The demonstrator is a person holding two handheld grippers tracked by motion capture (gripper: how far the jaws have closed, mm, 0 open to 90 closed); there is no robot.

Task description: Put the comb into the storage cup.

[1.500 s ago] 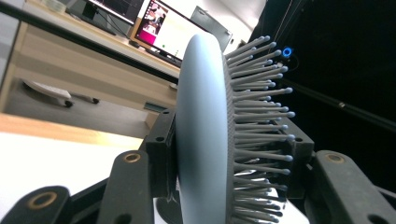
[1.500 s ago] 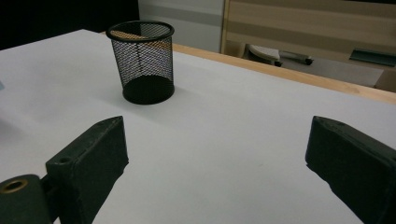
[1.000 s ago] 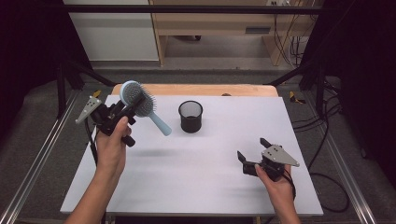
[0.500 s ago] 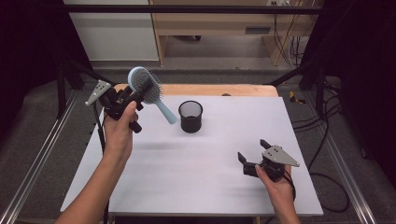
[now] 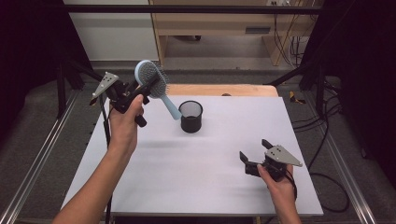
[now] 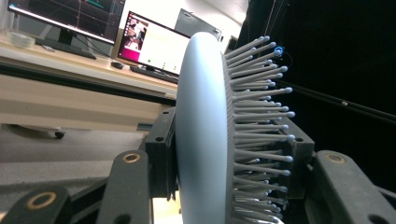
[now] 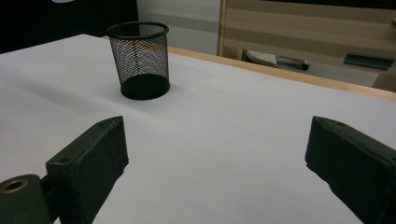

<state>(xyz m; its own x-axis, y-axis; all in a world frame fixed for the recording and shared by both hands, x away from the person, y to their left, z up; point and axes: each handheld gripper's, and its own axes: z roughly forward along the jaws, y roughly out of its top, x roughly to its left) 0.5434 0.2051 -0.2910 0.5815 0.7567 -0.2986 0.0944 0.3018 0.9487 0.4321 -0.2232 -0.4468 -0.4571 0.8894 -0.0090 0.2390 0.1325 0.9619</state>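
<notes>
One container stands on your white table (image 5: 154, 186): a black mesh cup (image 5: 191, 116), upright near the far middle, and as far as the mesh lets you see it holds nothing. From the right gripper view the same cup (image 7: 139, 60) shows its dark base through the wire wall. Your left gripper (image 5: 137, 93) is raised above the table's far left corner, and its jaws are clamped on the head of a light blue hairbrush (image 5: 154, 84), one jaw against the smooth back and the other in among the bristles. The brush hangs in the air just left of the cup, apart from it. Its long axis runs on a slant: the rounded head sits up and to the far left, and the handle points down and to the right, with its tip just above the cup's left rim. In the left gripper view the brush (image 6: 201, 140) stands edge-on, its bristles facing right, and its handle is cut off at the bottom. Your left hand (image 5: 123, 123) hides much of that gripper's body. Your right gripper (image 5: 254, 156) rests low over the near right of the table with its jaws spread wide and nothing between them, pointing toward the cup.
</notes>
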